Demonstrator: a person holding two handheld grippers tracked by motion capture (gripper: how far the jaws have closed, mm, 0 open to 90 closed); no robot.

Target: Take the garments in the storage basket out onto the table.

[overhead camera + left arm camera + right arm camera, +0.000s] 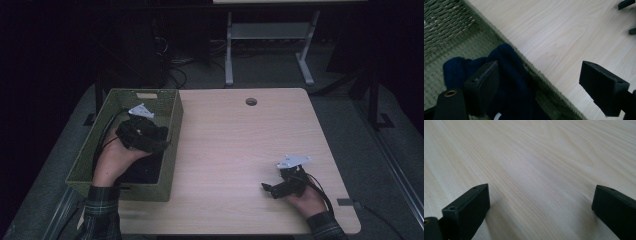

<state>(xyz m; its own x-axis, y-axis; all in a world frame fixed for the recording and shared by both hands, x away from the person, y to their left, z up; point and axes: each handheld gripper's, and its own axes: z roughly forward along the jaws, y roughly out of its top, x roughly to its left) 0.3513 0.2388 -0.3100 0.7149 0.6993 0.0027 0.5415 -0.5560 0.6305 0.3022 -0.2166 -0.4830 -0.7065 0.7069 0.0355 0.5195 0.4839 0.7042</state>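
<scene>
Two grippers are in use at a light wooden table [240, 150]. The left gripper [159, 139] is held over a green woven basket [170, 150] that sits on the table's left side, partly overhanging the left edge. In the left gripper view its jaws stand wide apart with nothing between them: one jaw is over the basket interior, the other is over bare tabletop, and the basket's right wall [536, 72] runs diagonally between them. A dark blue cloth [511, 82] lies in the basket's bottom, against that right wall; it is bunched, and part of it rises against the wall toward the rim. The jaw on the basket side sits in front of the cloth in this view; contact cannot be determined. The basket wall stands between the cloth and the open tabletop. A small white patch shows at the cloth's lower edge; it cannot be identified. The right gripper [270, 189] is near the table's front right corner, well apart from the basket, resting low on the surface. In the right gripper view its jaws are also wide apart, with bare wood grain between them. A round hole [251, 101] is in the table near its far edge. Beyond the table, a white frame [270, 45] stands on the dark floor.
</scene>
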